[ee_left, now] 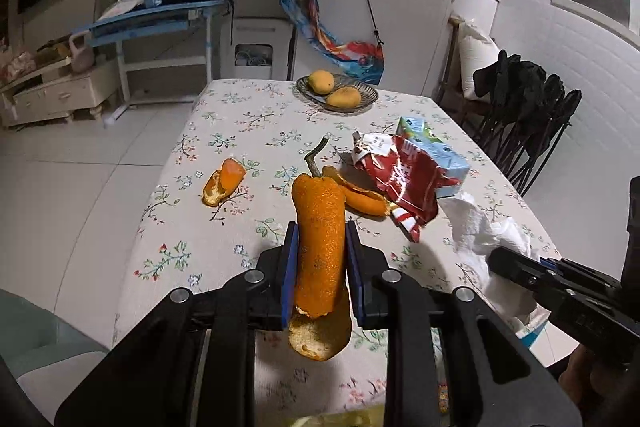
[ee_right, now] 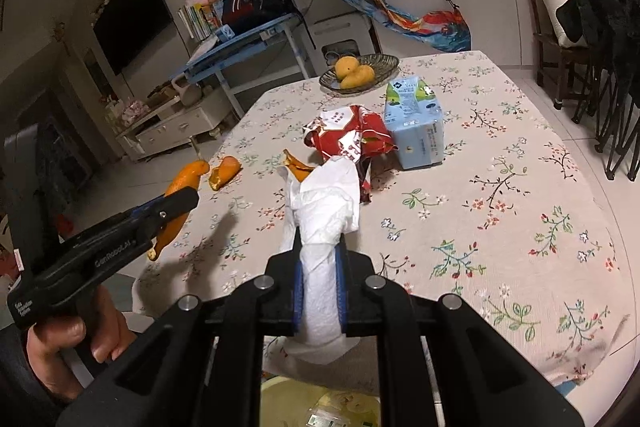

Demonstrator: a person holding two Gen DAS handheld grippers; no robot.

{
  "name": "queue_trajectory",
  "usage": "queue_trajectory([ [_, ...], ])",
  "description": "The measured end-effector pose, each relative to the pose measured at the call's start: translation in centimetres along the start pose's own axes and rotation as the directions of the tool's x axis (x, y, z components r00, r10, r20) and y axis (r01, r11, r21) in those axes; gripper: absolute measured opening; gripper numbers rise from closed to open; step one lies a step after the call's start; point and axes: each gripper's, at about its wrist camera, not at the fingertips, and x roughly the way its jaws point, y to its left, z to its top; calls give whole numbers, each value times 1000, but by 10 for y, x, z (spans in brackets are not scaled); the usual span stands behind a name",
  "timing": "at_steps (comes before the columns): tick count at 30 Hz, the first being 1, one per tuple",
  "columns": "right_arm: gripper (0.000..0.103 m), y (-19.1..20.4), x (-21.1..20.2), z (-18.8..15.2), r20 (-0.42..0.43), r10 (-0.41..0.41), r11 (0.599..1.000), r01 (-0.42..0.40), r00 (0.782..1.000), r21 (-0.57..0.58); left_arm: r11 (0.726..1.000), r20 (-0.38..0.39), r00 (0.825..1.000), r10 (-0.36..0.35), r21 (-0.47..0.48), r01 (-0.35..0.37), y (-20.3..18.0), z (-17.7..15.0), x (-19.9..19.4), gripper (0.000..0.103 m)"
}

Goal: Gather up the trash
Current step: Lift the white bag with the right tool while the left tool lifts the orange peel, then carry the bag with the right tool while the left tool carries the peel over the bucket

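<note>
Trash was partly picked up: left gripper (ee_left: 320,259) had jaws clamped on a long orange peel (ee_left: 319,247), lifted off the table (ee_left: 192,227); right gripper (ee_right: 319,267) was pinched shut on a white tissue (ee_right: 326,211), also raised. Left on the tablecloth: small peel piece (ee_left: 223,182), curled peel (ee_left: 360,197), red wrapper (ee_left: 400,179), blue carton (ee_left: 440,155). Nothing binned yet; a container w/ yellowish contents (ee_right: 320,403) showed below the table edge, prob the drop spot.

Both wrist views close over own jaws, angled down, sharing floral table (ee_left: 208,227) (each glimpsing the other)

"GenRoboAI" on left claw (ee_right: 176,203)
</note>
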Motion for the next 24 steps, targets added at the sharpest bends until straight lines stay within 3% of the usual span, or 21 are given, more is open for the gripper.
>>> queue_trajectory([
  [24, 14, 21, -40, -47, -16, 22, 1000, -22, 1000, 7, 999, -5, 999, -39, 2, 39, -10, -55, -58, 22],
])
